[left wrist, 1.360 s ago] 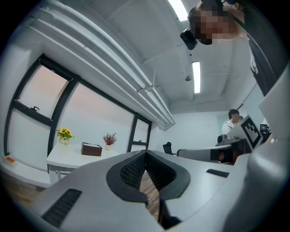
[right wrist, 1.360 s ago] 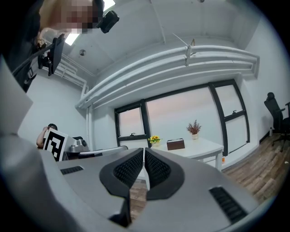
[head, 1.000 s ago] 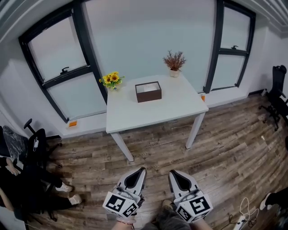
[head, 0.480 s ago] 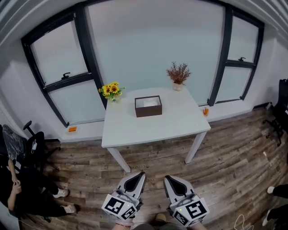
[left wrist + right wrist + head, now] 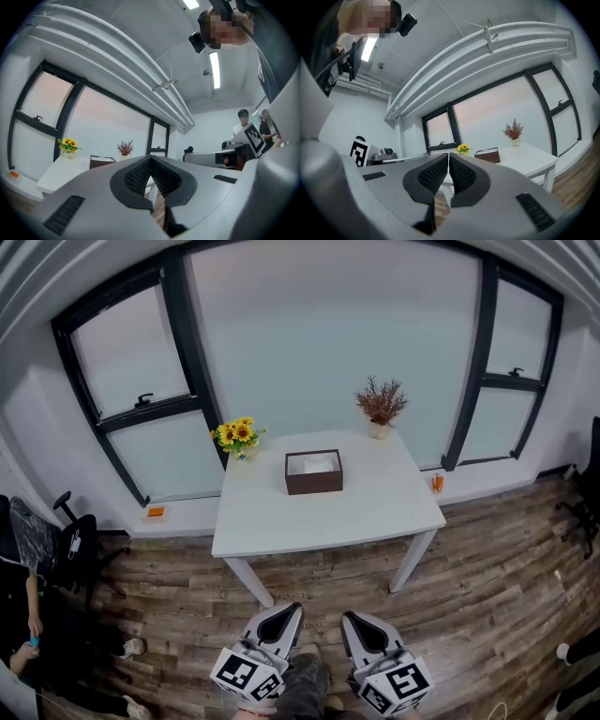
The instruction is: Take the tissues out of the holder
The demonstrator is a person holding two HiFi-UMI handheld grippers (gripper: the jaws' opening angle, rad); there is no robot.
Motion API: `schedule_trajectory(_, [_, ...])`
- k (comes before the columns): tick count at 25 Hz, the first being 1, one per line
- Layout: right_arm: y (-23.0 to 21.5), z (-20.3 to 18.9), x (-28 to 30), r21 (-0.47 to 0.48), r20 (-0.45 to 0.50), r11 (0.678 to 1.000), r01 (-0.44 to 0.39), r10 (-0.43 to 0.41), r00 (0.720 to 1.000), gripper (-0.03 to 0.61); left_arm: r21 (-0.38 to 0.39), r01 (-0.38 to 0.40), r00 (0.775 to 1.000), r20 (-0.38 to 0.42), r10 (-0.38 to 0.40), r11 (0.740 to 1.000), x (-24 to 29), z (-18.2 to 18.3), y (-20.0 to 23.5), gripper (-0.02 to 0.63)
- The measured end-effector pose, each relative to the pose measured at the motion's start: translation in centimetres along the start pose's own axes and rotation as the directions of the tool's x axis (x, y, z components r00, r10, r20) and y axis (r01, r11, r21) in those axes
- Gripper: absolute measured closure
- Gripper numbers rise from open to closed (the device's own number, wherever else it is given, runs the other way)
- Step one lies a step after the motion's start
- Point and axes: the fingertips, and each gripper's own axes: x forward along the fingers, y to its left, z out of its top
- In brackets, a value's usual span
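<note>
The left tongs (image 5: 287, 611) and the right tongs (image 5: 353, 619) sit low in the head view, side by side and pointing level toward a white worktop (image 5: 309, 517) that stands well apart from them across a wooden plank floor (image 5: 487, 587). Each pair is closed. In the left gripper view the ribbed pads meet at the tip with nothing between them, and the right gripper view shows the same, its pads pressed together on empty air. Each pair's marker cube (image 5: 248, 673) faces up at the bottom edge of the head view. The holder (image 5: 314, 477), a dark brown open box, rests near the far middle of the worktop, and the white tissues (image 5: 314, 463) lie inside it, showing at the top. A small vase of sunflowers (image 5: 237, 434) stands at the far left corner of the worktop, left of the holder and apart from it. A pot with a dried plant (image 5: 380, 405) stands at the far right corner. Behind the worktop runs a pale wall with a dark-framed window (image 5: 141, 399) on each side. A black office chair (image 5: 73, 549) stands by the left wall.
</note>
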Motion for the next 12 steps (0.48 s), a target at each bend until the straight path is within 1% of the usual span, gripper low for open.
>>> schedule_trajectory(6, [-2.3,-0.1,3.6,-0.006,-0.021,1.000,0.000,-0.001,1.000,0.571,-0.019,0.001,1.000,-0.001,-0.001,1.000,3.3,-0.6,3.0,0.606])
schedule_trajectory(12, [-5.5,0.9,8.6,-0.031,-0.034,1.000,0.003,-0.004,0.999,0.571,-0.023,-0.006,1.000,0.025,0.006,1.000,8.2,0.1,7.4,0.606])
